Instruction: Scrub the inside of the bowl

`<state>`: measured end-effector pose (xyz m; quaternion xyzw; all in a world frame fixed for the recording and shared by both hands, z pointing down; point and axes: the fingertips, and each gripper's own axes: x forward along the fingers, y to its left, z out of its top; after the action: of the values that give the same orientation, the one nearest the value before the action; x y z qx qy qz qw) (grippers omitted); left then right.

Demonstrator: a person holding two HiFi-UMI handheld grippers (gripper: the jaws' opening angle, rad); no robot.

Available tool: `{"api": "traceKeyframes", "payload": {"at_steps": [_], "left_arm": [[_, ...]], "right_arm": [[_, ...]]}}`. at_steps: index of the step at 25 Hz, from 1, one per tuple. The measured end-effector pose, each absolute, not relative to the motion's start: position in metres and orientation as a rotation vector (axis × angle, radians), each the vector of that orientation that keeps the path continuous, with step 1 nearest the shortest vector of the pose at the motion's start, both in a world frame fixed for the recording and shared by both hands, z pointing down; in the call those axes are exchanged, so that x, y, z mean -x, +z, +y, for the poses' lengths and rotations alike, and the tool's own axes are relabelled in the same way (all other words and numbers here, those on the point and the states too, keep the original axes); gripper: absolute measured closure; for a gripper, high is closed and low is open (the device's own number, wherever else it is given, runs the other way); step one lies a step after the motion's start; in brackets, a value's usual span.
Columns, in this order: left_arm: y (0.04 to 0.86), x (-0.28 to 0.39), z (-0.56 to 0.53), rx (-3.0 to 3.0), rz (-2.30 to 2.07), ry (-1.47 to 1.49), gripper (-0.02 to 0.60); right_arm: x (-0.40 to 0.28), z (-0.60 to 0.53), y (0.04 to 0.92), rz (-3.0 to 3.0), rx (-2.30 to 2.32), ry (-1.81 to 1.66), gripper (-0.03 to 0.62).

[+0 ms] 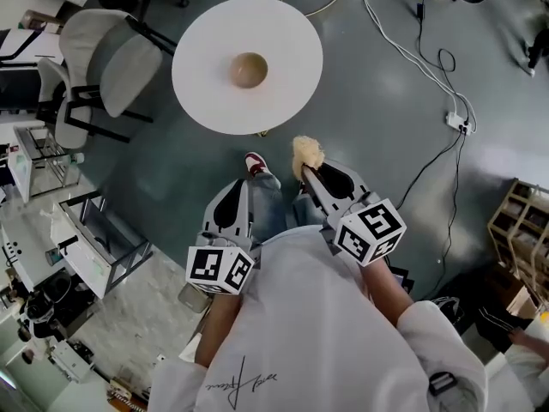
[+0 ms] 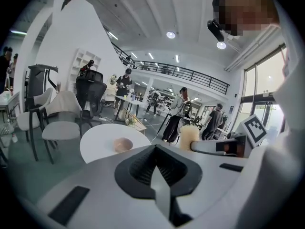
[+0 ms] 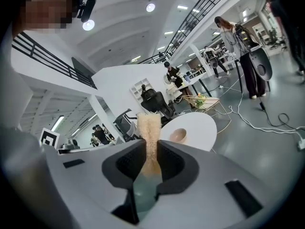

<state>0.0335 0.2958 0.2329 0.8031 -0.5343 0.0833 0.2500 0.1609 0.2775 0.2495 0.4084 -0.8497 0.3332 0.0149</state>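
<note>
The right gripper [image 3: 151,151] has its fingers [image 3: 174,165] clenched on a pale, fibrous scrubber [image 3: 148,128]. The scrubber stands between the fingers and juts out past their tips. In the head view it shows as a yellowish tuft just beyond the fingertips.

The left gripper [image 2: 155,160] has its fingers [image 2: 138,168] pressed together along a single seam, with nothing between them. In the head view both grippers hang over the floor, close in front of the person's white shirt. The right fingers reach a little further forward than the left.

The bowl [image 1: 249,69] is tan and sits upright at the middle of a round white surface [image 1: 202,84]. It lies ahead of both pairs of fingers and well apart from them. In the left gripper view it lies ahead and slightly left of the closed fingers. In the right gripper view it shows beyond the fingers, just right of the scrubber.

A shoe [image 1: 256,163] shows on the floor between the two pairs of fingers. A grey chair [image 1: 107,67] stands ahead and left of the left fingers, beside the surface. A cable [image 1: 429,75] trails over the floor ahead and right of the right fingers.
</note>
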Motion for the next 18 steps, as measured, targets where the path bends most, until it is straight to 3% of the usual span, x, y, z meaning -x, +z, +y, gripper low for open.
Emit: {"api": "traceKeyframes", "payload": {"at_steps": [18], "left_arm": [[0.226,0.045,0.168,-2.255,-1.290,0.187,0.577]], "right_arm": [[-0.086,0.173,0.224,-2.598,-1.404,0.895,0.508]]}}
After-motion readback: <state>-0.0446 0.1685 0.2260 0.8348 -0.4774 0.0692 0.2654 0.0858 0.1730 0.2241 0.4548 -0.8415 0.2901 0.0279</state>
